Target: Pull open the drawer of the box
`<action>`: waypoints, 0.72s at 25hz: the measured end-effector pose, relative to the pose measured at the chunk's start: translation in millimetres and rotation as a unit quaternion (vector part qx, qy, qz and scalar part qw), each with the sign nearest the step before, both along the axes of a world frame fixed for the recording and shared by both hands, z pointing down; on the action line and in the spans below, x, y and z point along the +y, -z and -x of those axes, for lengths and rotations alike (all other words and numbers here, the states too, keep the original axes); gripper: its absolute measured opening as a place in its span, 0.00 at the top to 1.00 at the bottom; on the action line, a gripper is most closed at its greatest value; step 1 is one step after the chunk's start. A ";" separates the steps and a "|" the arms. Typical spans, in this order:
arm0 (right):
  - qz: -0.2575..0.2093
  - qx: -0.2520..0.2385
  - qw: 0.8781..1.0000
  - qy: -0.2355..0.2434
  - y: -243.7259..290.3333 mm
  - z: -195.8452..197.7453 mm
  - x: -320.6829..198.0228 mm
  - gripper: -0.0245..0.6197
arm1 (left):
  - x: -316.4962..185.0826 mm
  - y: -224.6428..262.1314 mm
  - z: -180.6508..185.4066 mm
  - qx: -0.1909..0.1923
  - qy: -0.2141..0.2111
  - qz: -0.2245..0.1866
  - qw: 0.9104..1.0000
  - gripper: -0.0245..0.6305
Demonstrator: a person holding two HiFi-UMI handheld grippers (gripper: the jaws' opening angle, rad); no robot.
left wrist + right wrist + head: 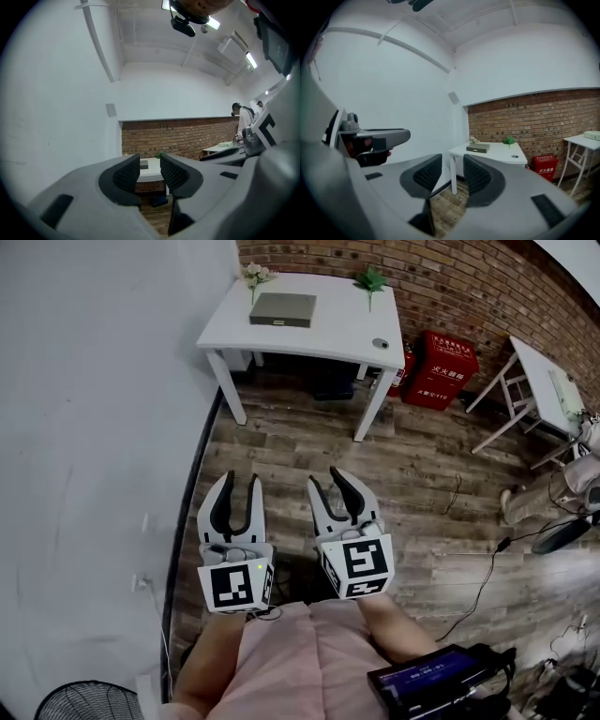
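A flat, rectangular grey box (282, 309) with a matte top is seen lying on a white desk (347, 329), toward its far left corner and square to its edges; no drawer front can be made out from here. A small bunch of pale flowers (256, 276) is set at the far left corner itself, a green sprig (371, 280) at the far edge further right, and a small round disc (380, 343) near the front right corner. The desk is smooth-topped with slim straight legs and is placed in the corner formed by a plain white wall (84, 427) and a rough red brick wall (450, 287), over a floor (422, 484) of worn wooden planks. The left gripper (242, 479) and the right gripper (323, 477) are held side by side above the floor, well apart from the desk. Both are white-shelled, with curved black ribbed pads. On each, the jaws are parted and nothing is held between them; only the distant desk is seen through the gaps.
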State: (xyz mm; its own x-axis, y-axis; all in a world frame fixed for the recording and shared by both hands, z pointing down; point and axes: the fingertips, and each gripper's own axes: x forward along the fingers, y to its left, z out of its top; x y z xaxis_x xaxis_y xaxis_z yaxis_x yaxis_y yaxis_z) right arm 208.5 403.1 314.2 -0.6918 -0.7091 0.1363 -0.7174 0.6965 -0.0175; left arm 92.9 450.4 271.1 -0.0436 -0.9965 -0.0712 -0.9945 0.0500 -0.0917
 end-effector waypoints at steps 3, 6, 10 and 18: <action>0.003 0.005 1.000 -0.003 -2.6 1.0 -13.1 0.73 | -12.0 -4.1 -1.2 -0.007 -0.001 0.008 1.000 0.76; 0.008 0.009 1.000 -0.001 -9.9 5.6 -31.4 0.74 | -30.9 -10.5 5.3 -0.007 0.003 0.016 1.000 0.76; 0.016 0.017 1.000 0.009 -21.8 19.7 -63.8 0.75 | -62.9 -18.0 20.3 -0.012 0.011 0.026 1.000 0.76; 0.023 0.016 0.999 0.024 -23.5 50.6 -155.9 0.77 | -152.5 -23.8 44.2 -0.015 0.020 0.044 0.999 0.76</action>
State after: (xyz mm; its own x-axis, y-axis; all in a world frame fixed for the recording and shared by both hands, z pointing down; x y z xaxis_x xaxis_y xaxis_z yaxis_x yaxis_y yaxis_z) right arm 157.9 247.1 337.7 -0.7191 -0.6680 0.1915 -0.6843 0.7287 -0.0274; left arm 48.7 297.9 294.9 -0.0831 -0.9964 0.0144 -0.9886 0.0806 -0.1274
